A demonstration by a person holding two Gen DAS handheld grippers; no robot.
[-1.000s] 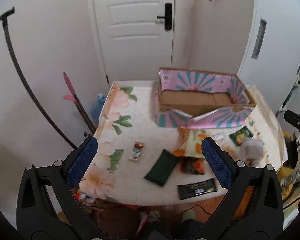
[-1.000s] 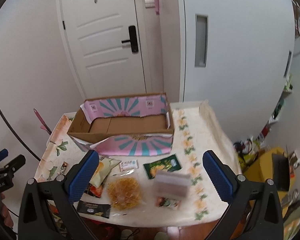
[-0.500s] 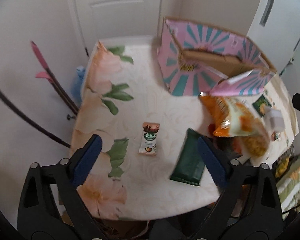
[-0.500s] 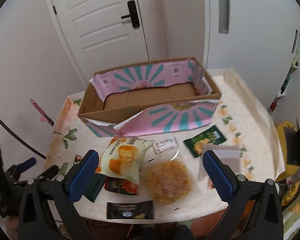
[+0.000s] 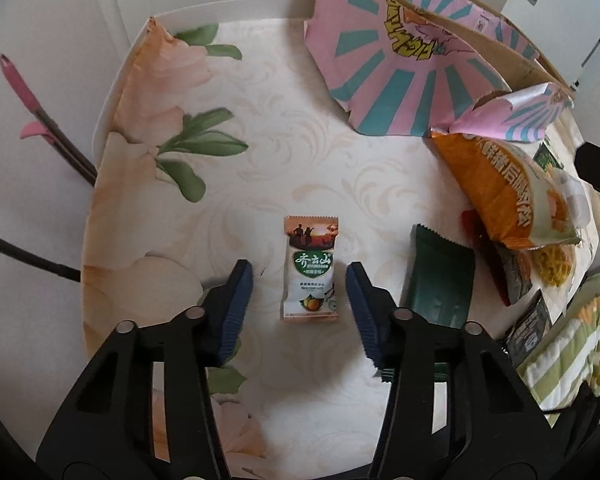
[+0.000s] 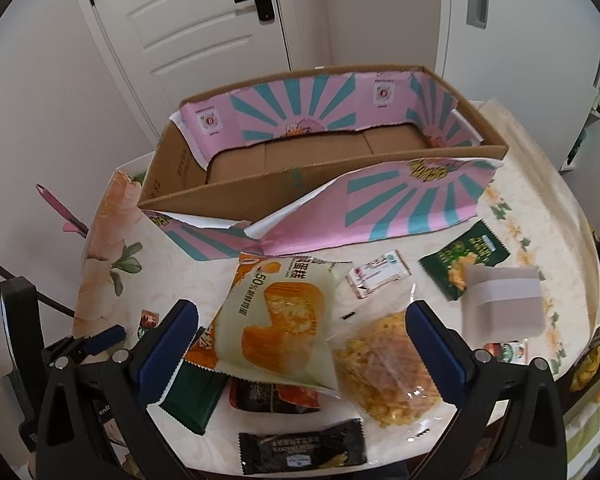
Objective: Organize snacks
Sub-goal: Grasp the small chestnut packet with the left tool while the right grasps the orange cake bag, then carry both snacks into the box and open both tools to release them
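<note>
My left gripper is open, its blue pads on either side of a small white-and-orange snack packet lying on the floral tablecloth. My right gripper is open and empty above a large cake bag and a clear bag of yellow snacks. A pink-and-teal cardboard box stands open at the back of the table; it also shows in the left wrist view. The left gripper shows at the left edge of the right wrist view.
A dark green packet lies right of the small packet. A black bar packet, a green chip packet, a white packet and a white box lie on the table. A pink-handled tool leans at the left.
My left gripper has dropped down to the table and now straddles the small packet. My right gripper has moved closer over the cake bag. Both stay open.
</note>
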